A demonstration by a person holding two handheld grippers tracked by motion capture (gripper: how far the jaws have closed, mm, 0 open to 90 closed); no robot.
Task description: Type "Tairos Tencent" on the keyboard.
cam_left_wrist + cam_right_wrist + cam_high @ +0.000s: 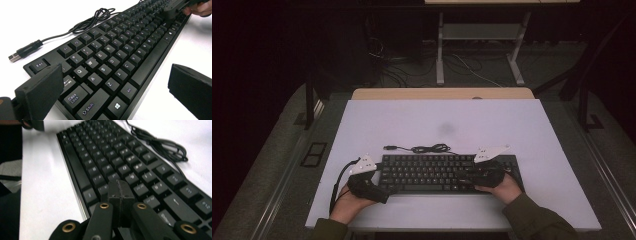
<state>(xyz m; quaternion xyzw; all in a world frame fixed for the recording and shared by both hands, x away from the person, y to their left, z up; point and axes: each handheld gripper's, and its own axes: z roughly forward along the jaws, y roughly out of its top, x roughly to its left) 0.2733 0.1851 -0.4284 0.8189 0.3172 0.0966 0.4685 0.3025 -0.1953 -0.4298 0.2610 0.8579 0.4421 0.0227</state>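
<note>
While the right gripper (119,192) has its jaws pressed fully together with nothing between them, its tip sits low over the keys at the right part of the keyboard (437,172). It seems to touch a key, but the blur does not let me be sure. The left gripper (384,192) is released, its jaws standing wide on either side of the keyboard's left end, one over the Caps Lock corner and one over the bare white table (437,125). The keyboard lies near the table's front edge, its cable (427,148) coiled just behind. I judge the step is pressing keys with the closed tip. Next, the left jaws probably need to steady the keyboard, or the tip must move to another key.
</note>
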